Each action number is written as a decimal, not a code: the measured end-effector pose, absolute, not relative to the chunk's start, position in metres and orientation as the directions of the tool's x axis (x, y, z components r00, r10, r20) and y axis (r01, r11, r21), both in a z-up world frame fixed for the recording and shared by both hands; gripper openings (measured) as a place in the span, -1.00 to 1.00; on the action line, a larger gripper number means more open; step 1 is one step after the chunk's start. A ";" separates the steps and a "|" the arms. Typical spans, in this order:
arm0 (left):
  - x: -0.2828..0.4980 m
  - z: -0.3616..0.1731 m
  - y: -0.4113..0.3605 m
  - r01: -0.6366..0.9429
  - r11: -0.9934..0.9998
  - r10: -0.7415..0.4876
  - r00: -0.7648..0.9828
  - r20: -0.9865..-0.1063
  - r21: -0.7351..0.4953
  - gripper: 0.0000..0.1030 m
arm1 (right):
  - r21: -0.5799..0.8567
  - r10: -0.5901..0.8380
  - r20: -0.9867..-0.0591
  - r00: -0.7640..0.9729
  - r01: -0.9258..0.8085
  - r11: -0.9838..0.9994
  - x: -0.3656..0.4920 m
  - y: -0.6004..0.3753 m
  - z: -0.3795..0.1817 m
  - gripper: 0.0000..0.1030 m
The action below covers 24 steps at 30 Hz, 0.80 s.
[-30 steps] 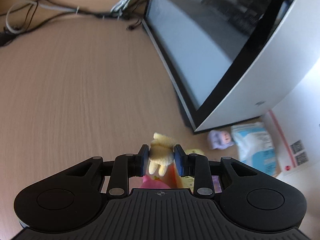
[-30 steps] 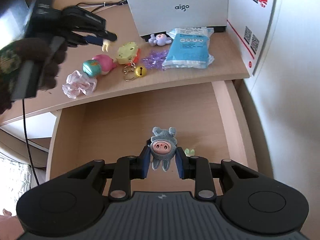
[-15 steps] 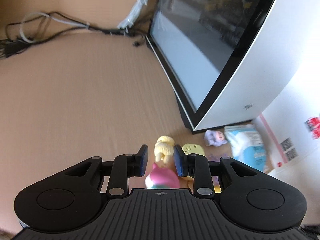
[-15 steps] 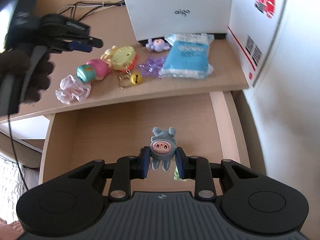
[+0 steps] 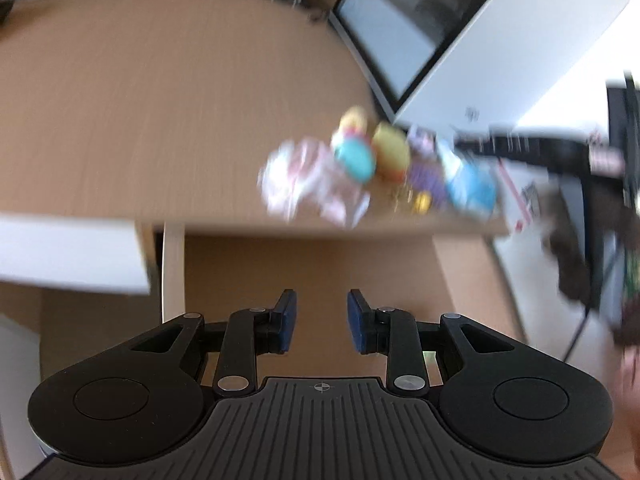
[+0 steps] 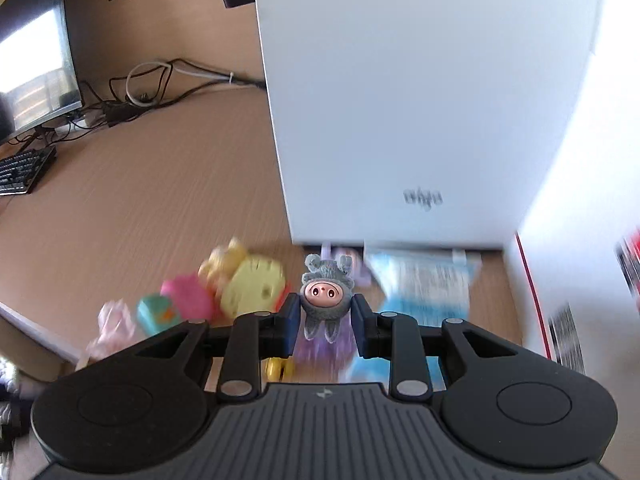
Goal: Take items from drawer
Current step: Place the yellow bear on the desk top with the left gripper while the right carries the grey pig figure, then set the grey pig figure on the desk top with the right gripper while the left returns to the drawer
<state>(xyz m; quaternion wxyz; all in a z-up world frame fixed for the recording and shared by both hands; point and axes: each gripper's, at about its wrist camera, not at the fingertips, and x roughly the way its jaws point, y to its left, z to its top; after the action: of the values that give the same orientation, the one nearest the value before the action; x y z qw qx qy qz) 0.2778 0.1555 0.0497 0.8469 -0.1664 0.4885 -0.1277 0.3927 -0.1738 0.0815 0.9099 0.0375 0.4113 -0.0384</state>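
Observation:
My right gripper (image 6: 325,318) is shut on a small grey plush pig toy (image 6: 326,294), held above the desk over the row of toys. My left gripper (image 5: 319,320) is open and empty, hovering over the open wooden drawer (image 5: 320,264). On the desk edge beyond it lie a pink-white cloth (image 5: 304,184), a teal and pink toy (image 5: 354,158), a yellow toy (image 5: 390,152), purple pieces (image 5: 426,178) and a blue packet (image 5: 470,184), all blurred. The right wrist view shows the same teal and pink toy (image 6: 176,306), yellow toy (image 6: 252,286) and blue packet (image 6: 424,284).
A white computer case (image 6: 420,100) stands right behind the toys. A monitor (image 6: 32,60), keyboard (image 6: 22,170) and cables (image 6: 152,84) sit at the far left of the desk. A person's dark sleeve and the other gripper (image 5: 580,216) show at the right in the left wrist view.
My left gripper let go of the yellow plush on the desk, then pulled back over the drawer, open. My right gripper lifted the grey pig out of the drawer and forward over the desk.

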 end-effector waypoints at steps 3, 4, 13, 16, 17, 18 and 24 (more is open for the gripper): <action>0.268 0.040 0.145 0.104 0.916 -0.393 0.422 -0.817 -0.387 -0.41 | 0.064 -0.030 -0.760 0.649 0.121 0.991 0.401 -0.176 0.075 -0.26; 0.266 0.039 0.141 0.127 0.918 -0.393 0.412 -0.822 -0.375 -0.41 | 0.090 -0.015 -0.764 0.646 0.129 0.988 0.399 -0.178 0.074 -0.14; 0.282 0.015 0.082 0.363 0.881 -0.426 0.327 -0.844 -0.304 -0.41 | 0.167 0.022 -0.839 0.544 0.219 0.961 0.311 -0.189 0.052 0.29; 0.290 0.004 0.051 0.495 0.841 -0.414 0.328 -0.849 -0.219 -0.41 | 0.219 0.054 -0.862 0.504 0.274 0.936 0.275 -0.194 0.044 0.33; 0.292 0.000 0.041 0.542 0.819 -0.411 0.328 -0.850 -0.187 -0.41 | 0.228 0.060 -0.866 0.496 0.286 0.931 0.264 -0.194 0.041 0.33; 0.294 -0.004 0.032 0.587 0.795 -0.407 0.327 -0.853 -0.154 -0.40 | 0.230 0.059 -0.871 0.488 0.297 0.927 0.252 -0.192 0.039 0.33; 0.310 -0.032 -0.009 0.738 0.671 -0.390 0.266 -0.882 -0.074 -0.40 | 0.217 0.044 -0.890 0.453 0.338 0.916 0.205 -0.185 0.032 0.38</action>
<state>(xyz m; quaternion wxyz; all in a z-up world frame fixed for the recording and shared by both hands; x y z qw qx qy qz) 0.3104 -0.0086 -0.0317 0.7750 0.1794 0.4847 -0.3636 0.2051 -0.1851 0.0322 0.8321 0.1853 0.5153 -0.0884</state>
